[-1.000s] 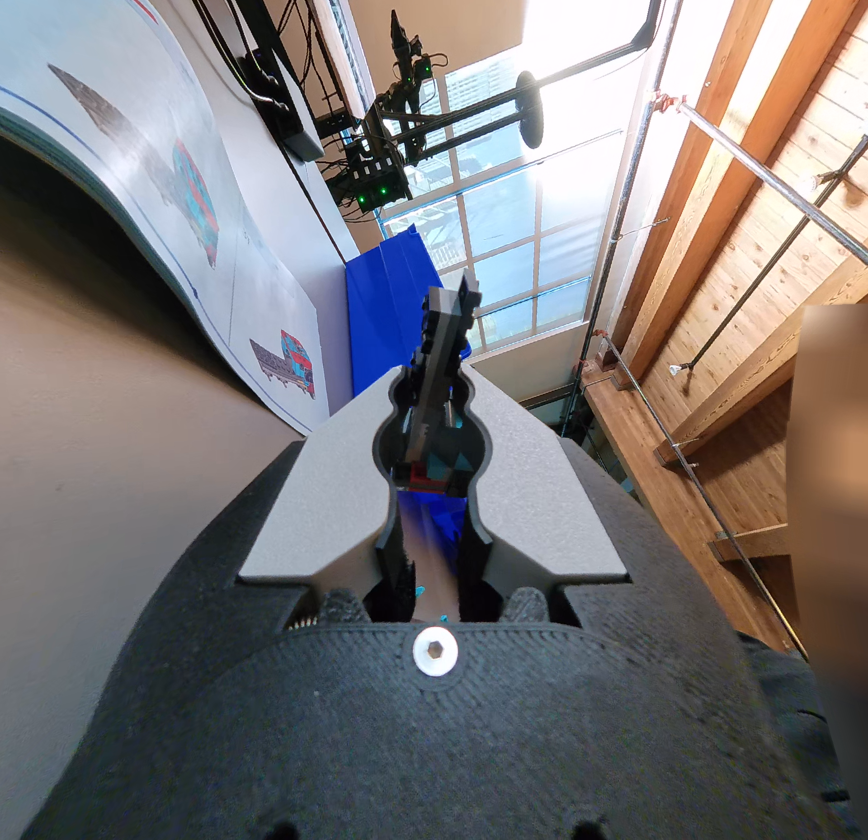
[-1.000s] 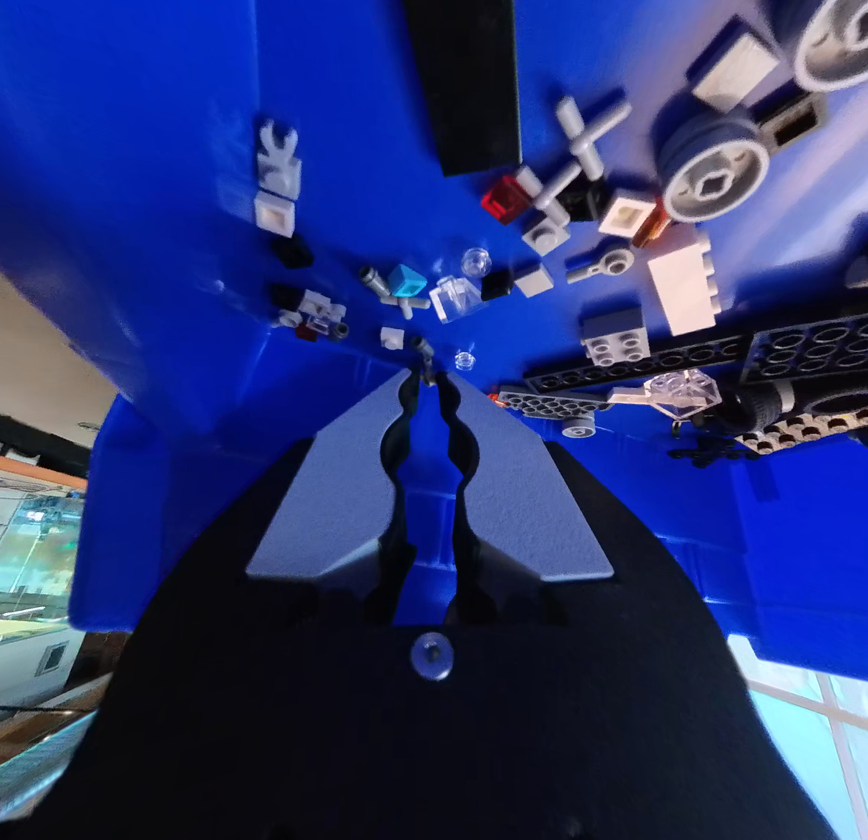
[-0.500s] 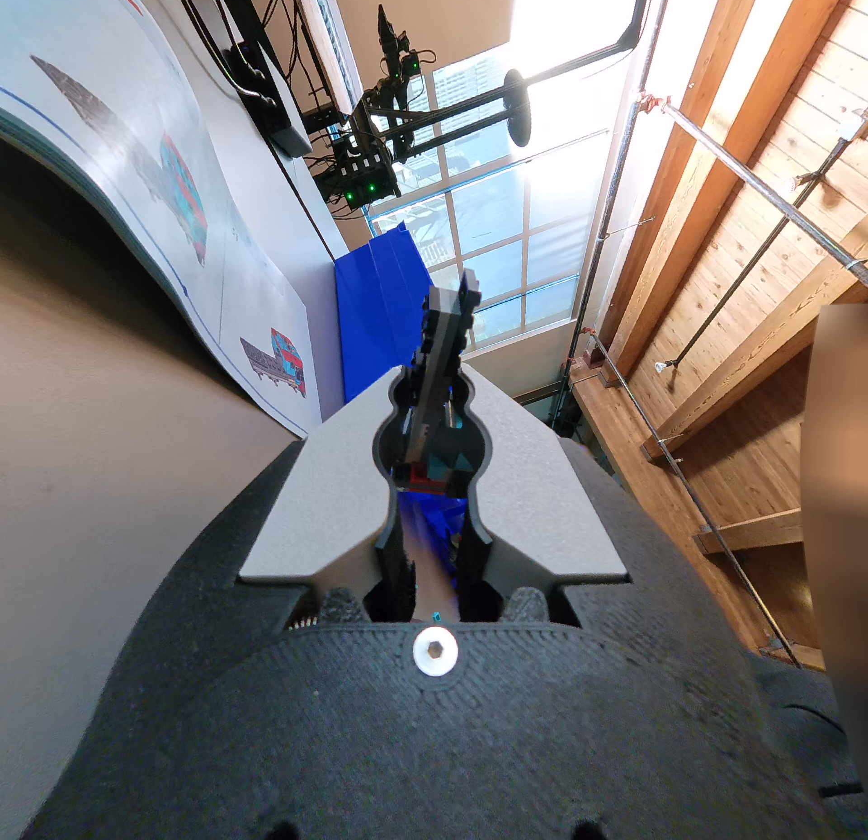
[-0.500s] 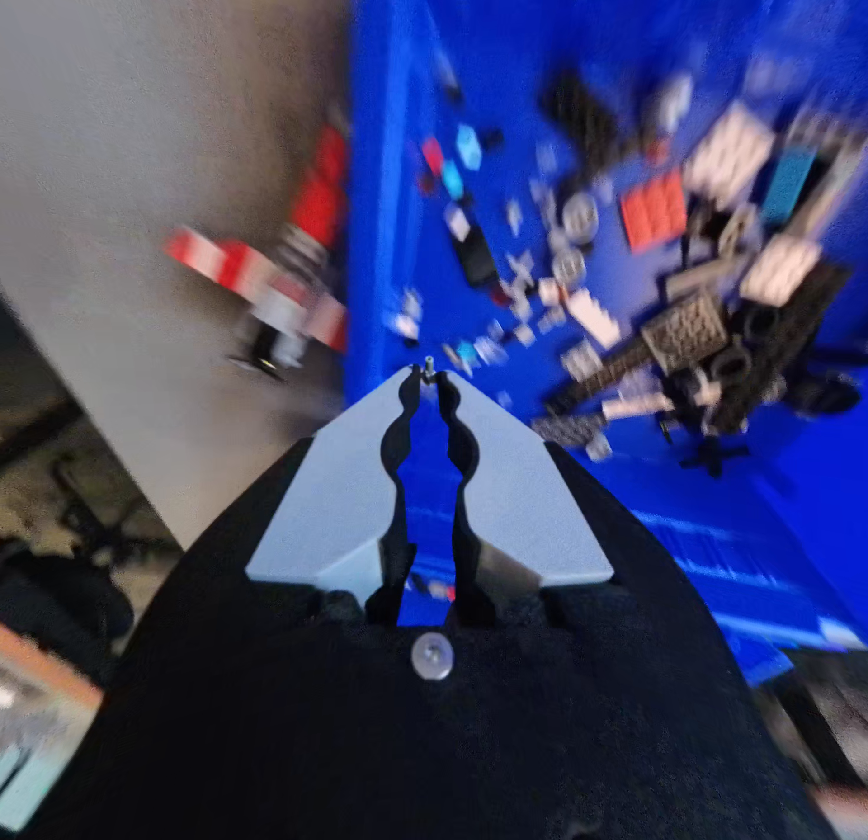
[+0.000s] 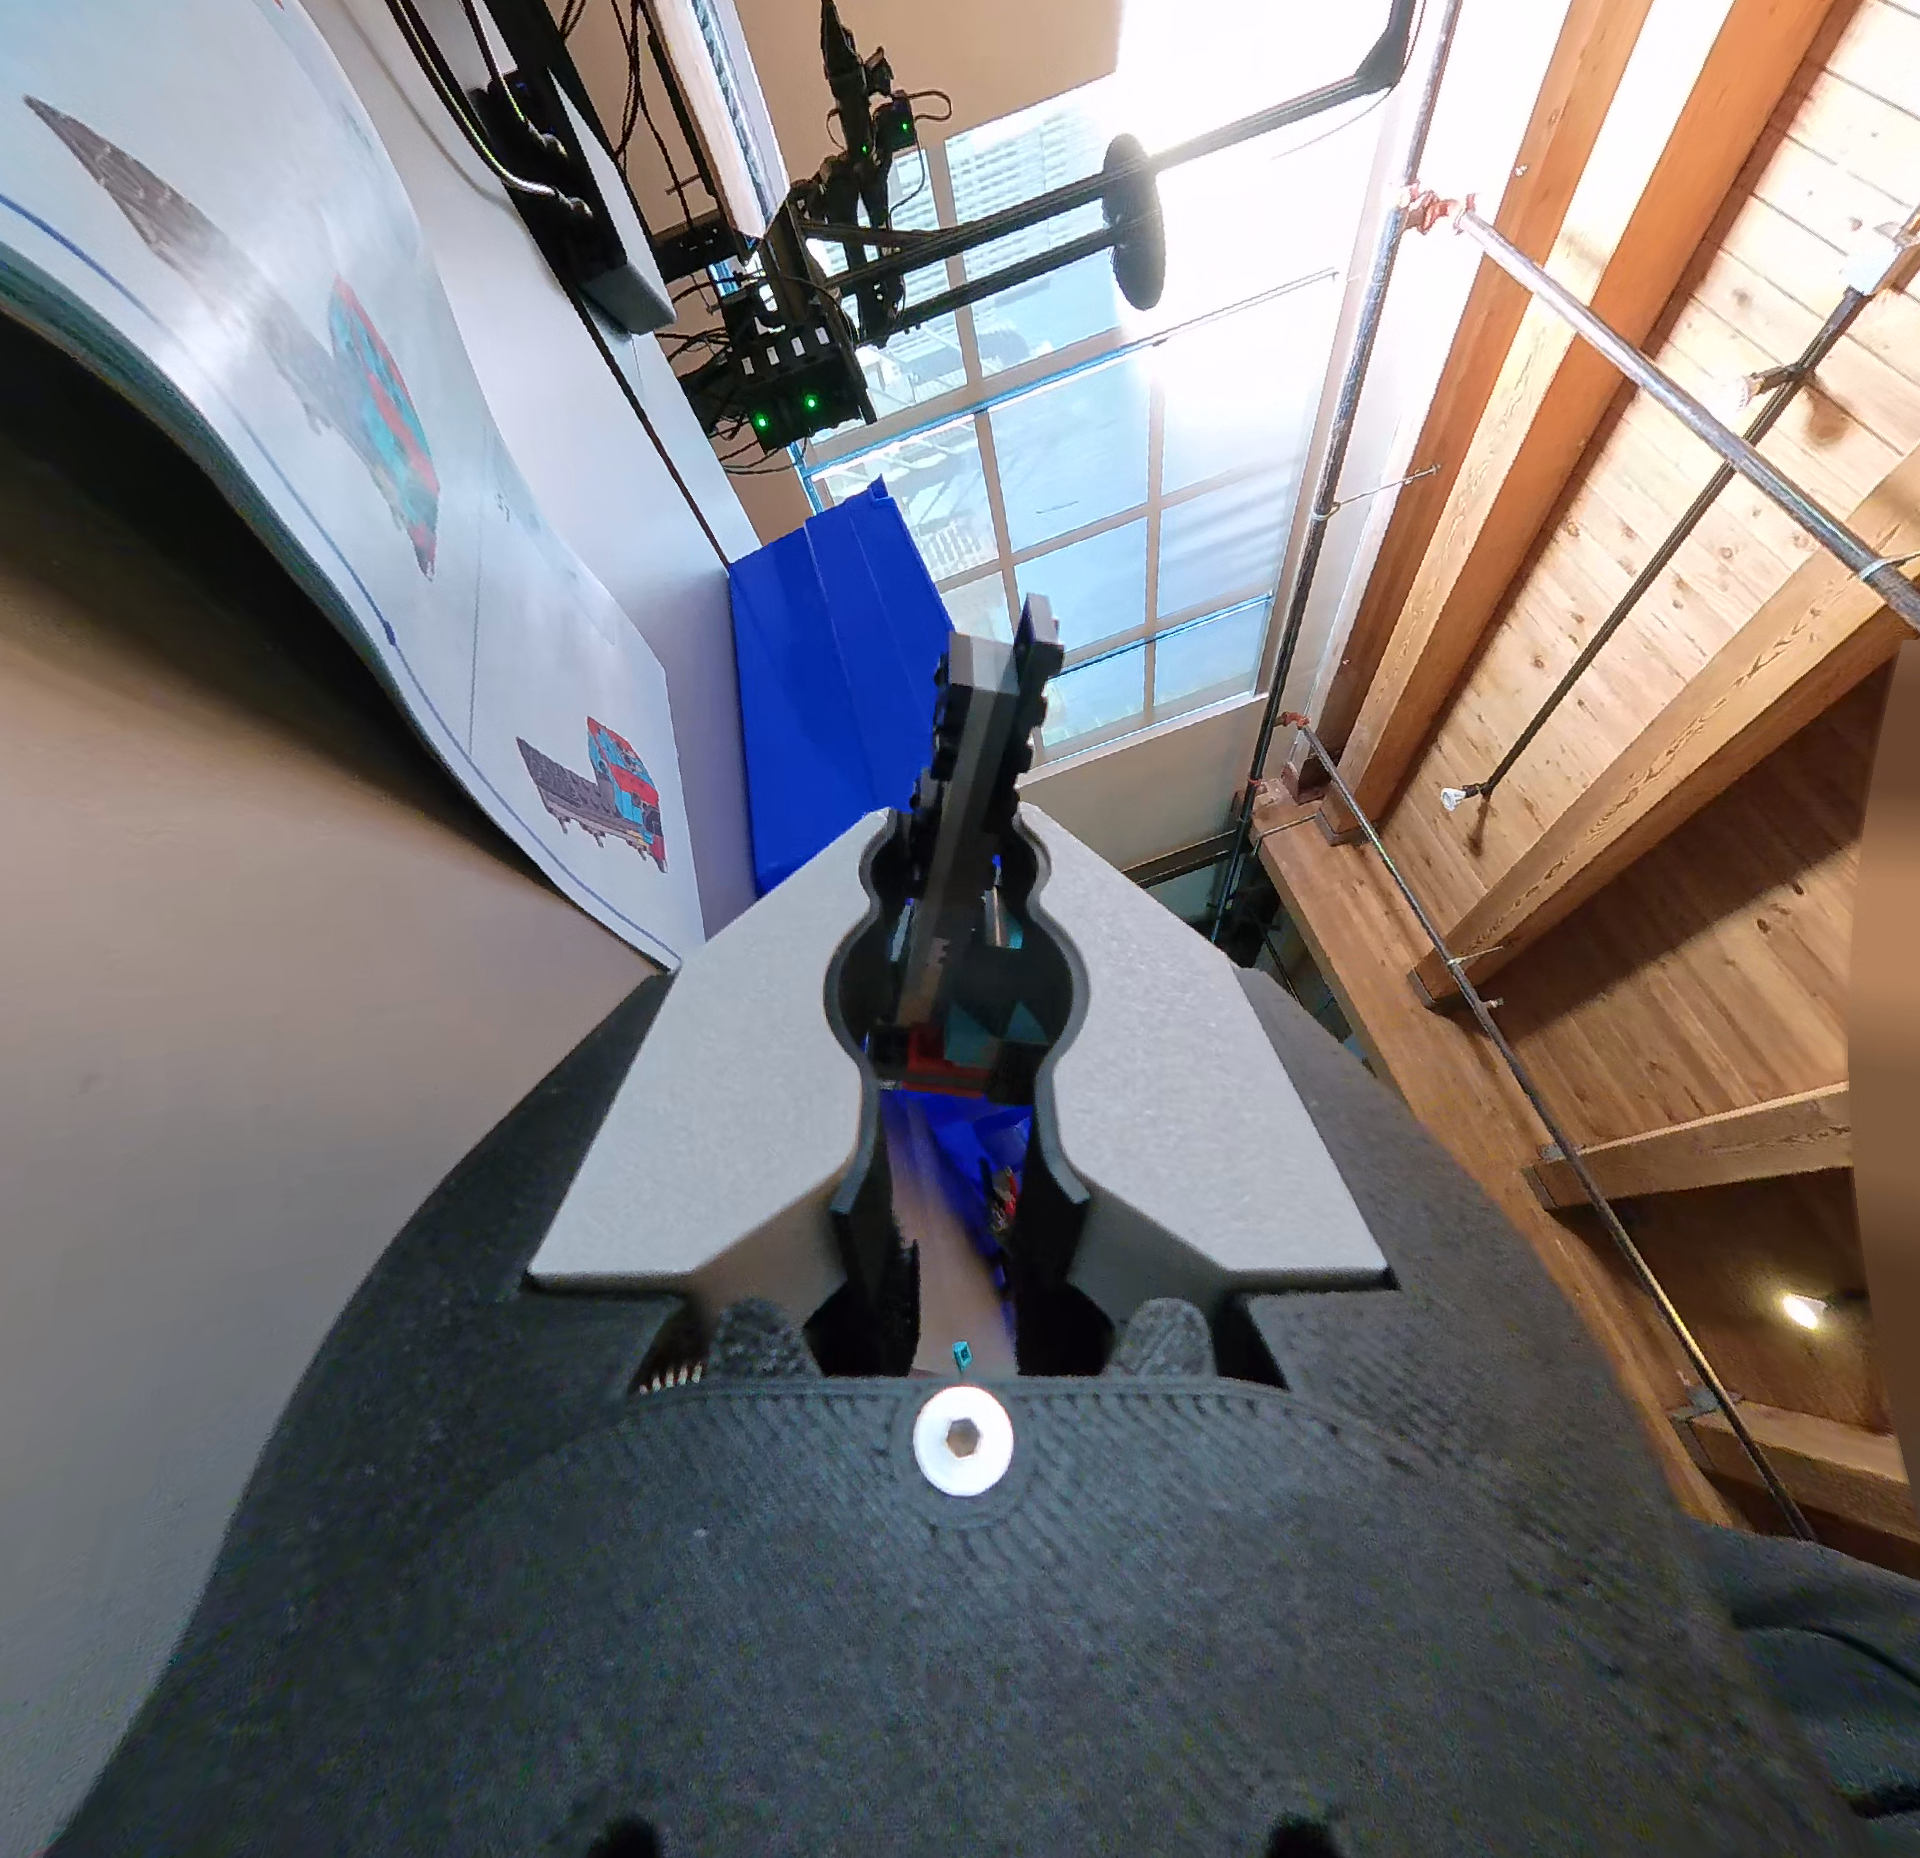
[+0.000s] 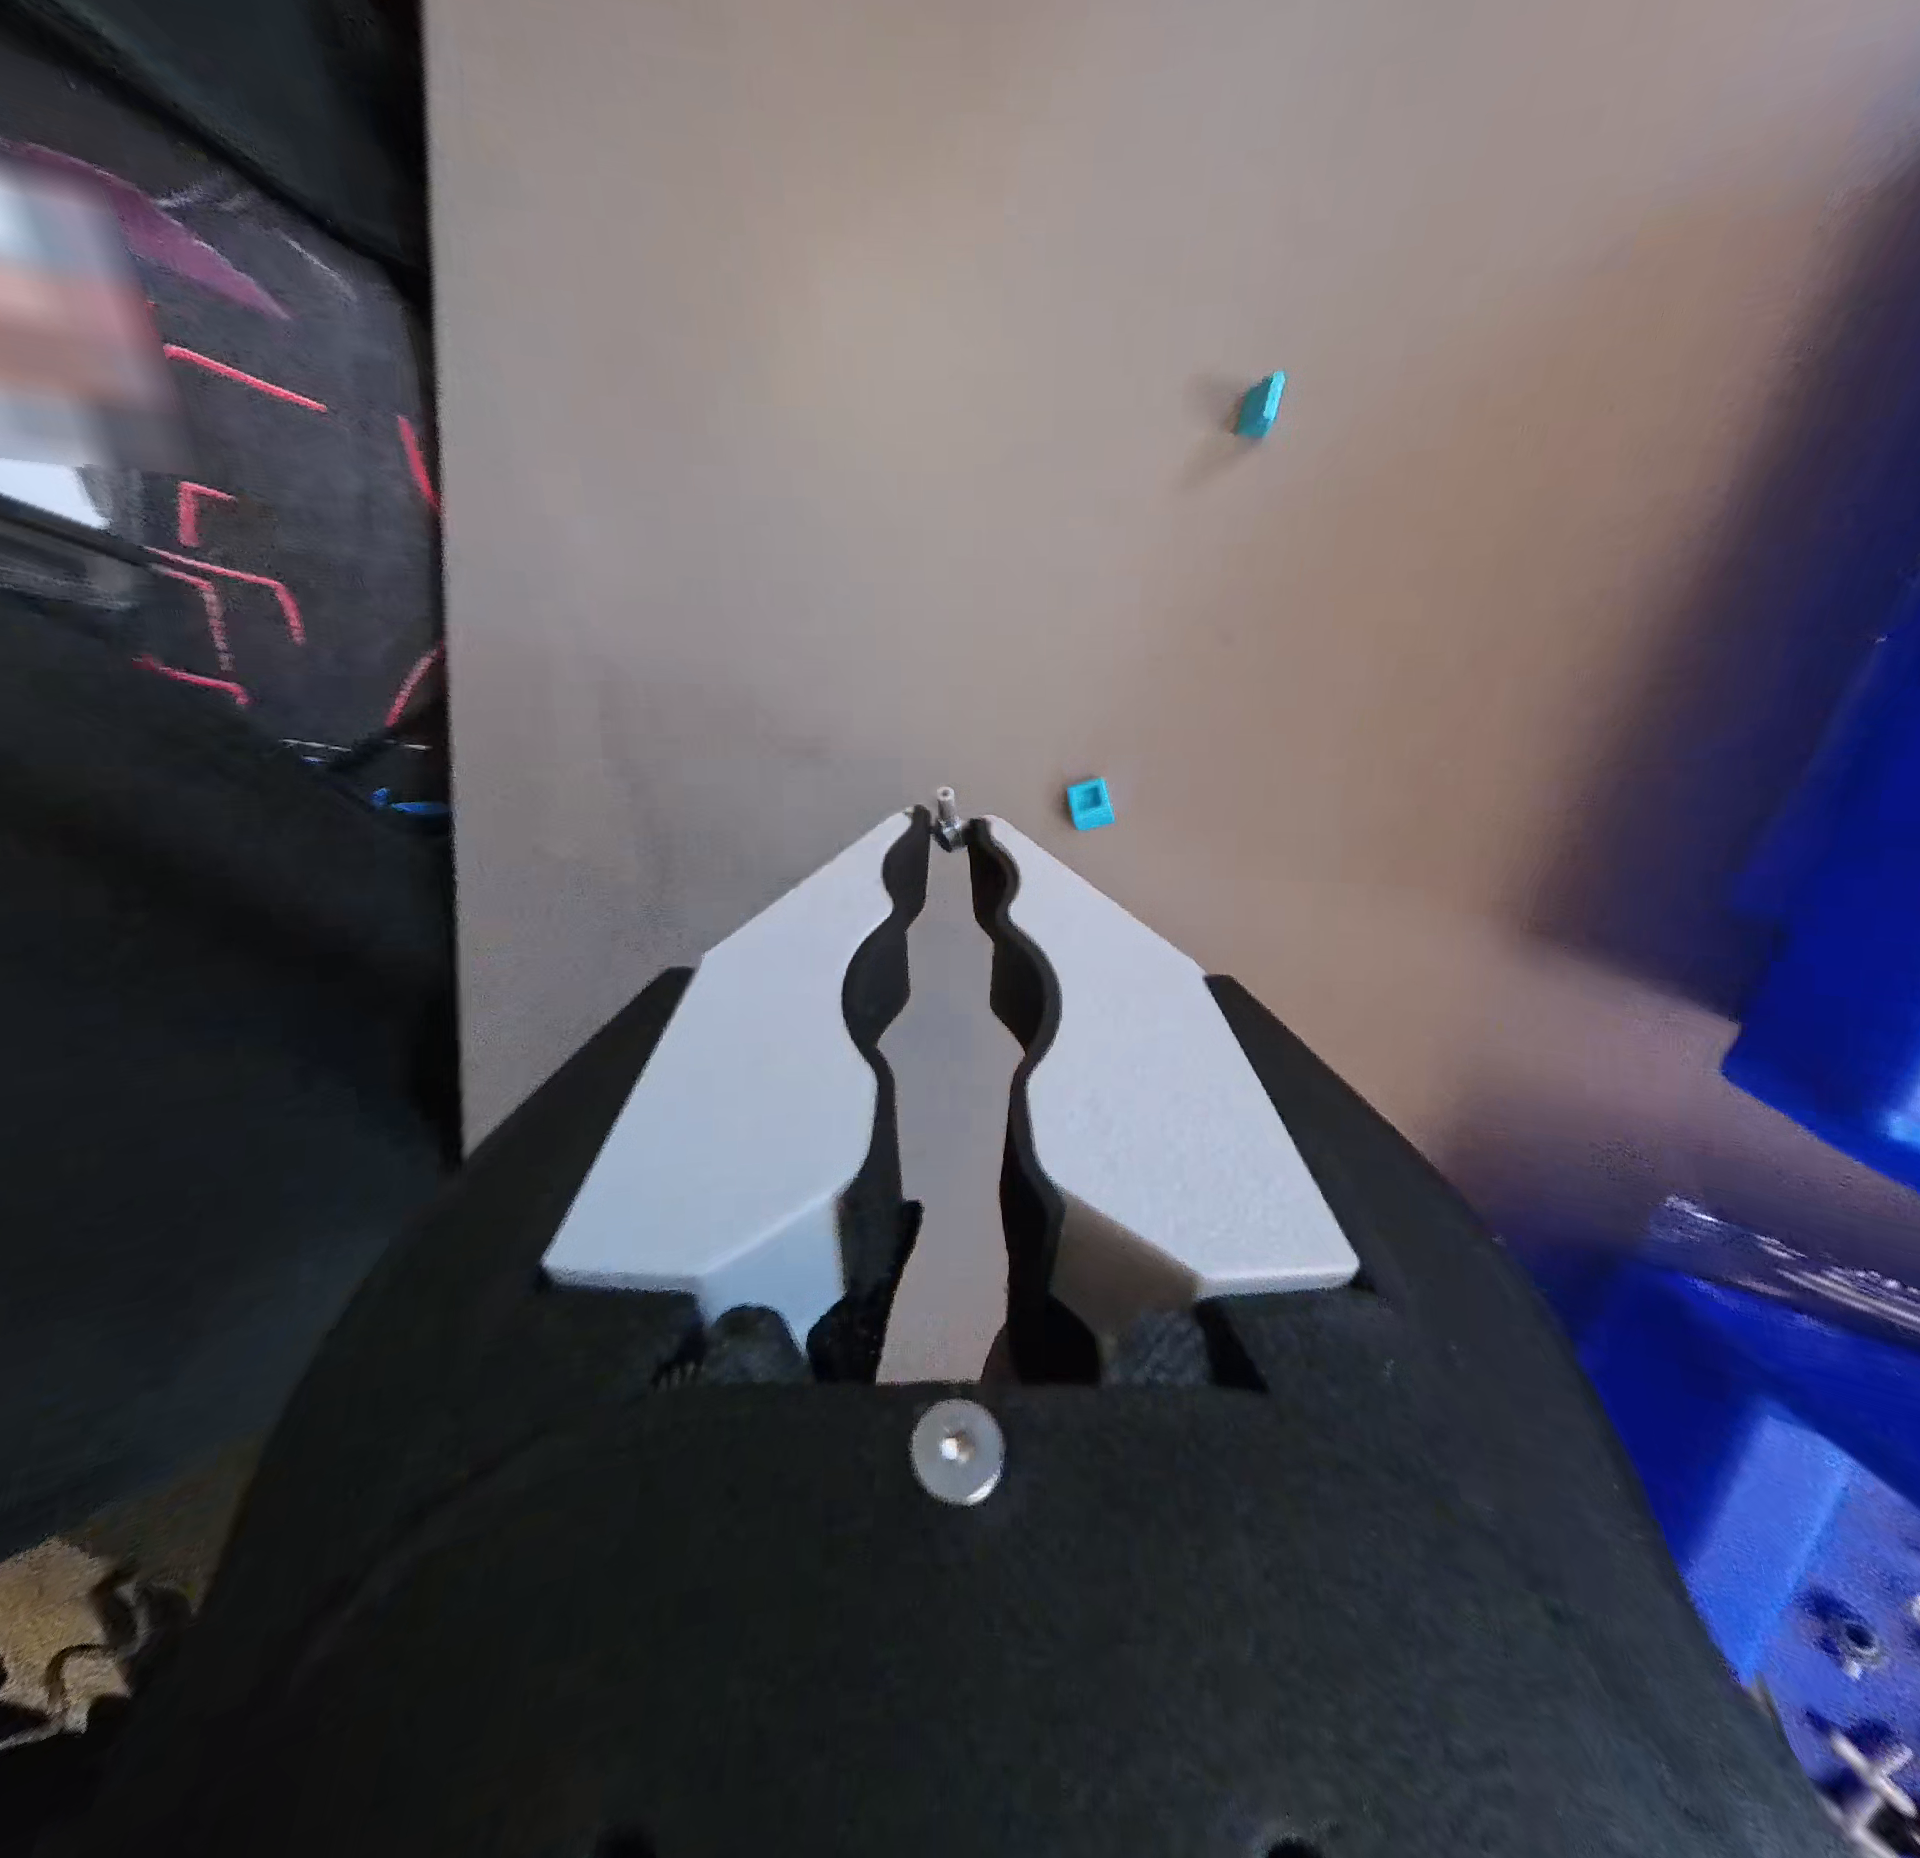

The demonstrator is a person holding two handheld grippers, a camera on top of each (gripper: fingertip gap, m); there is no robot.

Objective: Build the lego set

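Left gripper (image 5: 956, 832) clamps the dark lego assembly (image 5: 982, 769), which juts out past its tips. Right gripper (image 6: 943, 827) pinches a tiny grey pin (image 6: 944, 813) above the tan table (image 6: 935, 354), near two teal pieces (image 6: 1088, 802).

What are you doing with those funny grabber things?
Someone is building a lego set with two hand-held grippers. The left gripper is shut on a dark lego assembly, holding it up in the air. The right gripper pinches a tiny grey piece at its tips, above the tan table, where two teal pieces lie loose.
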